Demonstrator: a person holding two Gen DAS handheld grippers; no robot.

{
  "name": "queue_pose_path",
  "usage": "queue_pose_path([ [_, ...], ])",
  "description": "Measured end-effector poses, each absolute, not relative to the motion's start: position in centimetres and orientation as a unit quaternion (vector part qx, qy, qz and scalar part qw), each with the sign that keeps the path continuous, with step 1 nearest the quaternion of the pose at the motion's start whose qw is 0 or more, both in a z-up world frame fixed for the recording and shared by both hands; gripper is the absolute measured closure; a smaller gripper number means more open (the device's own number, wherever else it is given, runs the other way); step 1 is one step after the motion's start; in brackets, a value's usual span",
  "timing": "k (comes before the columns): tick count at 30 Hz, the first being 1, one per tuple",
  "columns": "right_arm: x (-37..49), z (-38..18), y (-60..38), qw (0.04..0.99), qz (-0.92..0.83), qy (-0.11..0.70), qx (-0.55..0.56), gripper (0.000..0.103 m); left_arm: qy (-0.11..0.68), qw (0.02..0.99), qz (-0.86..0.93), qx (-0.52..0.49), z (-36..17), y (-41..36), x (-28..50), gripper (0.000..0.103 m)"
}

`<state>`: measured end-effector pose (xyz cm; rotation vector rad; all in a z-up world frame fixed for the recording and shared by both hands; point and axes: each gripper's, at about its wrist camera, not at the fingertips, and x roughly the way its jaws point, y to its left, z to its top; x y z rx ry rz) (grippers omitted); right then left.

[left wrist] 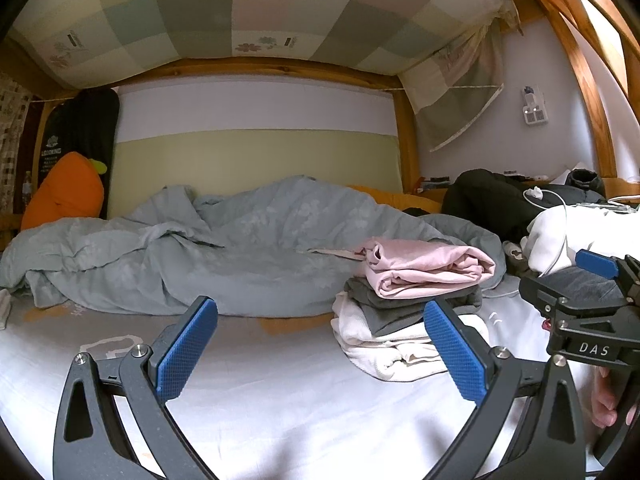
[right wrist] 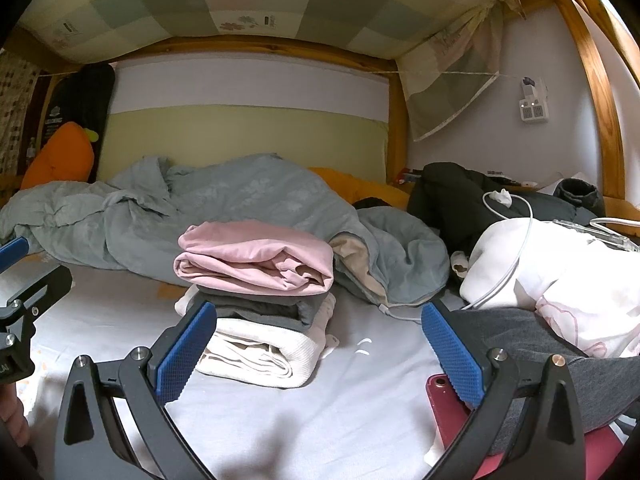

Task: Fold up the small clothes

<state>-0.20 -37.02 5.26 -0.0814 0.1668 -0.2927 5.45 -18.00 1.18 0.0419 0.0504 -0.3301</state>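
Bed, white sheet, bare across the near part. Grey-blue duvet, crumpled along the far side against the wall. White padded jacket, heaped at the right with a charging cable trailing over it. Stack of folded clothes, mid-bed: pink top uppermost, grey garment beneath, white knit at the bottom, pink layer overhanging and rounded. Dark grey garment, unfolded, just right of the stack, lying partly over a red phone. Left gripper, jaws spread wide, holding nothing, low over bare sheet left of the stack. Right gripper, jaws likewise spread and empty, between stack and dark garment. Risks, judged: stack toppled if brushed by a finger, top layer loosely seated; phone dragged off or flipped if the dark garment is lifted from that edge; cable snagged on a finger near the jacket; sheet pinched along with cloth on a low grasp.
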Motion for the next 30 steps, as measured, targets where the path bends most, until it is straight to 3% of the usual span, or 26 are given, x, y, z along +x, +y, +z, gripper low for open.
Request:
queue_pose_path([
  [30,0.09,5.04,-37.28,0.985,-0.144,0.088,-0.043,0.0,0.028,0.986,-0.165,0.023,0.87,-17.7,5.72,0.0],
])
